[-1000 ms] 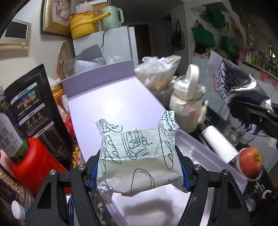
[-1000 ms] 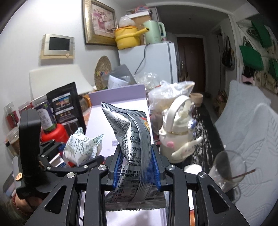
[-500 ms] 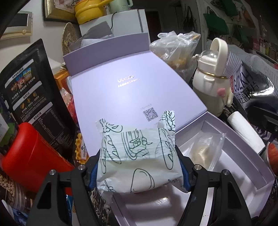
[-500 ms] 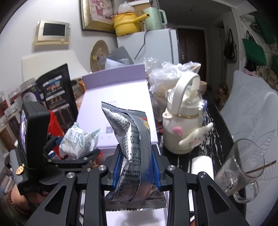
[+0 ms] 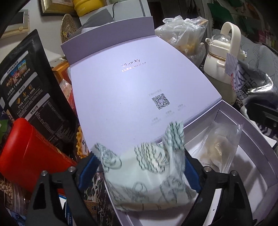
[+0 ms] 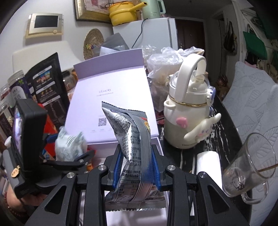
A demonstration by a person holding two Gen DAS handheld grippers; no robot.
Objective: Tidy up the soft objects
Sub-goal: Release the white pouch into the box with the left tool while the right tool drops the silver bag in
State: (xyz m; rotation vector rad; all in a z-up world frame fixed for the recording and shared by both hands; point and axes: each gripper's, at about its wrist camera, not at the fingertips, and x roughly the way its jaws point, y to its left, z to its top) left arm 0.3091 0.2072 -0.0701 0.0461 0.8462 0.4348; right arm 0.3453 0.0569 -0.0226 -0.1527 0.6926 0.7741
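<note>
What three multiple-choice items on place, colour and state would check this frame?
1. The clear plastic pouch lies: A in the open lilac cardboard box's white tray; B on its lid; C in a glass mug.
2. The round pot on the white fridge is: A blue; B yellow; C red.
3. The right gripper's jaws are: A open, empty; B shut on a glass mug; C shut on the silver foil snack bag.
1 A, it rests in the tray; 2 B, its body is yellow; 3 C, the bag is pinched between them.
</note>
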